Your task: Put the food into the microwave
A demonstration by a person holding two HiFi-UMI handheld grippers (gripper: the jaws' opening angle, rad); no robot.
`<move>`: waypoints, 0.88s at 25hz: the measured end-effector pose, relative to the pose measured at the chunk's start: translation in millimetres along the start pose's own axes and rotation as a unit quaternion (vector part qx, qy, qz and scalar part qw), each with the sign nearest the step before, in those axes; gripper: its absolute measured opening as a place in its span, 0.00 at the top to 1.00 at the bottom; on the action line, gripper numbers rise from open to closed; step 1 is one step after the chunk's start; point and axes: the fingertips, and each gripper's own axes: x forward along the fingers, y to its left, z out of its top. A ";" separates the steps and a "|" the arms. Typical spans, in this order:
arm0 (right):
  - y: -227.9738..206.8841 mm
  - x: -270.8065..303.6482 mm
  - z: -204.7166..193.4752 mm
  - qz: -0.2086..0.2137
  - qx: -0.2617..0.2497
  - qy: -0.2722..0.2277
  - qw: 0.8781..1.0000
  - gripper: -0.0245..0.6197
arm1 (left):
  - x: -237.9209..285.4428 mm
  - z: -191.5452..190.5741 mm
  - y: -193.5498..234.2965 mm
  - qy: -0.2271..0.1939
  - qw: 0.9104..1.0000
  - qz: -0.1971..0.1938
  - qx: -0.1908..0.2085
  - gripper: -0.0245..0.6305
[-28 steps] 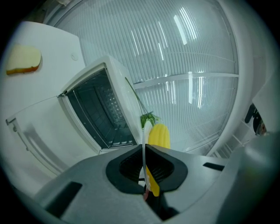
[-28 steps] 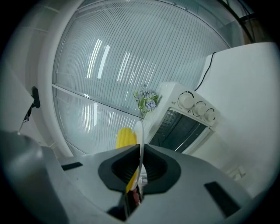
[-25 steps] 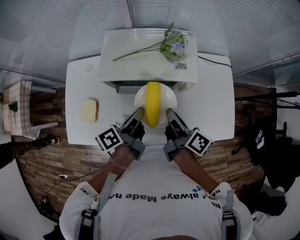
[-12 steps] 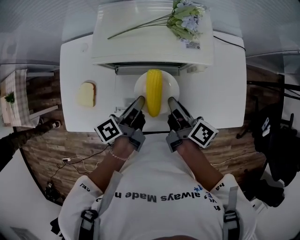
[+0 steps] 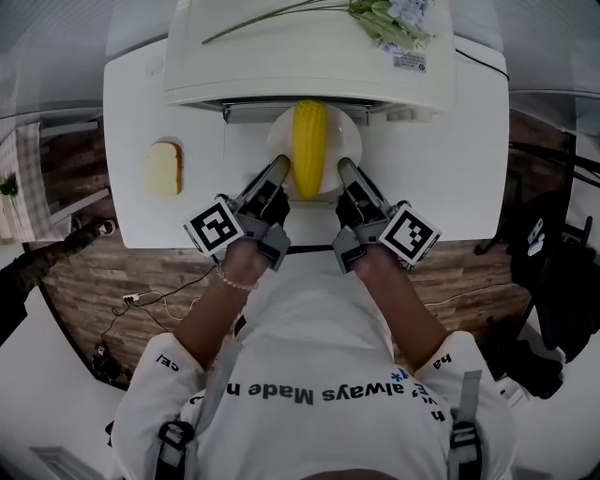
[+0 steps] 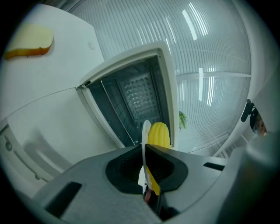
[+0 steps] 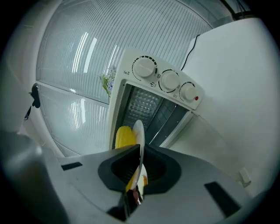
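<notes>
A yellow corn cob (image 5: 309,145) lies on a white plate (image 5: 350,142) held level just in front of the open white oven (image 5: 309,70). My left gripper (image 5: 278,167) is shut on the plate's left rim and my right gripper (image 5: 344,169) on its right rim. The plate's far edge lies under the oven's top front edge. In the left gripper view the plate (image 6: 145,131) stands edge-on between the jaws, with the corn (image 6: 158,133) beside it and the dark oven cavity (image 6: 135,100) beyond. The right gripper view shows the plate (image 7: 139,131), the corn (image 7: 124,136) and the cavity (image 7: 146,107) likewise.
A slice of bread (image 5: 163,168) lies on the white table (image 5: 441,178) to the left. A spray of flowers (image 5: 394,21) rests on the oven's top. Three knobs (image 7: 168,81) sit along the oven's right side. The lowered oven door (image 6: 48,127) lies under the plate.
Both grippers have carried the plate and corn forward toward the oven opening; its far edge is now under the oven's top edge. The view has also moved closer to the oven.
</notes>
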 end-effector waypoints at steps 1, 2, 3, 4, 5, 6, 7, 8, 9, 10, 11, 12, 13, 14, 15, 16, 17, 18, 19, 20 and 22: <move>-3.3 4.0 1.1 -0.002 0.003 -0.002 1.000 0.92 | 3.6 2.8 3.5 0.000 1.000 0.000 -0.001 0.93; -6.7 8.1 2.4 -0.005 0.006 -0.005 1.000 0.92 | 7.2 5.5 7.3 0.000 1.000 0.000 -0.001 0.93; -10.3 11.8 3.8 -0.008 0.008 -0.007 1.000 0.92 | 10.3 7.8 11.4 0.000 1.000 0.003 0.000 0.93; -13.8 15.1 5.0 -0.010 0.008 -0.008 1.000 0.92 | 12.9 9.8 15.5 0.001 1.000 0.005 0.003 0.93; -16.9 17.9 6.2 -0.012 0.006 -0.009 1.000 0.92 | 15.2 11.2 19.0 0.002 1.000 0.006 0.005 0.93; -19.7 20.1 7.0 -0.015 0.003 -0.008 1.000 0.92 | 17.5 12.2 21.4 0.002 1.000 0.005 0.003 0.93; -22.6 22.4 7.5 -0.017 0.000 -0.007 1.000 0.92 | 19.9 13.3 23.5 0.002 1.000 0.004 0.001 0.93; -25.9 25.1 8.1 -0.019 -0.001 -0.005 1.000 0.92 | 22.4 15.1 26.7 0.004 1.000 0.005 0.005 0.93; -29.9 28.5 9.0 -0.021 0.000 -0.004 1.000 0.92 | 25.3 17.6 31.1 0.006 1.000 0.009 0.013 0.93; -34.3 32.6 10.1 -0.022 0.002 -0.003 1.000 0.92 | 28.5 20.1 36.1 0.007 1.000 0.014 0.019 0.93; -38.6 36.7 11.4 -0.024 0.005 -0.003 1.000 0.92 | 32.0 22.4 40.7 0.008 1.000 0.018 0.021 0.93; -42.5 40.6 12.7 -0.026 0.008 -0.003 1.000 0.92 | 35.3 24.3 44.7 0.008 1.000 0.020 0.021 0.93; -45.9 44.0 13.7 -0.027 0.011 -0.004 1.000 0.92 | 38.1 25.9 48.2 0.008 1.000 0.022 0.020 0.93; -48.8 47.0 14.6 -0.028 0.012 -0.004 1.000 0.92 | 40.6 27.2 51.4 0.008 1.000 0.024 0.017 0.93; -51.4 49.5 15.2 -0.029 0.014 -0.004 0.999 0.92 | 42.7 28.3 54.2 0.008 1.000 0.025 0.015 0.93; -53.8 51.8 15.6 -0.030 0.017 -0.004 0.999 0.92 | 44.5 29.4 56.6 0.008 1.000 0.027 0.013 0.93; -56.0 53.9 15.8 -0.031 0.019 -0.004 0.999 0.92 | 45.9 30.4 58.8 0.008 0.999 0.029 0.013 0.93; -58.0 55.9 15.9 -0.032 0.020 -0.004 0.999 0.92 | 47.2 31.4 61.0 0.007 0.999 0.030 0.012 0.93; -59.8 57.9 16.2 -0.033 0.021 -0.004 0.999 0.92 | 48.5 32.2 63.1 0.006 0.999 0.031 0.011 0.93; -61.5 59.8 16.6 -0.033 0.023 -0.004 0.999 0.92 | 49.9 32.9 64.8 0.005 0.999 0.031 0.008 0.93; -65.4 63.4 17.5 -0.035 0.026 -0.004 0.999 0.92 | 53.6 33.9 67.1 0.001 1.000 0.029 -0.003 0.93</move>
